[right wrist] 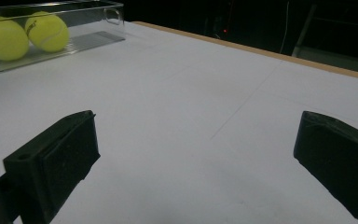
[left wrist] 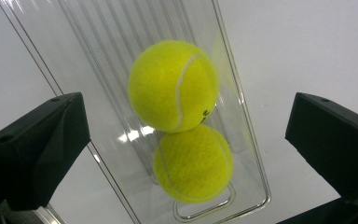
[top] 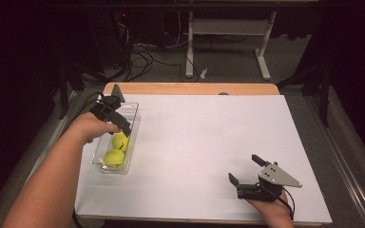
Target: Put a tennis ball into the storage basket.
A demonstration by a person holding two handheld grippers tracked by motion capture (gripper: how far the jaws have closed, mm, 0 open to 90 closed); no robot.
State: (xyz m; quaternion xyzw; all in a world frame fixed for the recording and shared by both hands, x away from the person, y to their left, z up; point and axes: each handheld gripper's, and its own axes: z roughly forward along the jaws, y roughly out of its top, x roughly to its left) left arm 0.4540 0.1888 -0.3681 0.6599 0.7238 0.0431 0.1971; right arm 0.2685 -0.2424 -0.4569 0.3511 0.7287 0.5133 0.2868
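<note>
White table, clear ribbed tray with 2 fuzzy yellow-green tennis balls, both grippers' fingers wide, empty.

Table: white top, wooden far edge. Beyond it, grey carpeted floor carried a white desk frame and tangled black cables.

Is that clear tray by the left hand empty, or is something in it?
Not empty. The tray holds two tennis balls, touching, at its near end; its far end is bare.
</note>
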